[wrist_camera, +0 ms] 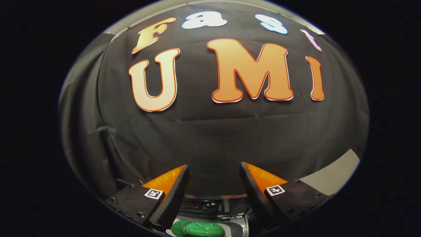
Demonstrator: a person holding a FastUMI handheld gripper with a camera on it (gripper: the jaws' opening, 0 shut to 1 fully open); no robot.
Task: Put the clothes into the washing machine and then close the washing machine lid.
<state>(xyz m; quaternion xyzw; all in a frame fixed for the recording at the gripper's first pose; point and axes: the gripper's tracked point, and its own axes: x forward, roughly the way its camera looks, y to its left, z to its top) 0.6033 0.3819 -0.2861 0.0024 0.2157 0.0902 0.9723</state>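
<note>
**Raised above the washer, claw empty**

Gripper (213, 171) held high and level, aimed at the black cloth wall (210, 138). Fingers (176, 191) spread wide apart, nothing between them, nothing pressed by either pad. Low and near, between the finger bases, a glimpse of the washing machine (213, 205): a dark curved rim with a paler band below it. Nearer still, something green with a mesh-like weave (197, 228), lying in or at the mouth of the machine; whether clothes or part of the drum, impossible to tell from so thin a sliver. Lid not picked out with any certainty.

Step judged: either a pause before reaching down for the garment, or a lift-off after dropping it in. Unclear which. If the green thing is the garment already inside, only the lid remains.

Next move calls for: tilting down first, to bring the opening and the lid into sight, then descending with the fingers kept apart.

Room and edges: plenty of free space ahead and to both sides up to the cloth. To the far right, a pale grey strip (332, 174) marking the cloth's lower edge. Only tight spot is the machine's rim directly below; worth avoiding a blind drop onto it.
</note>
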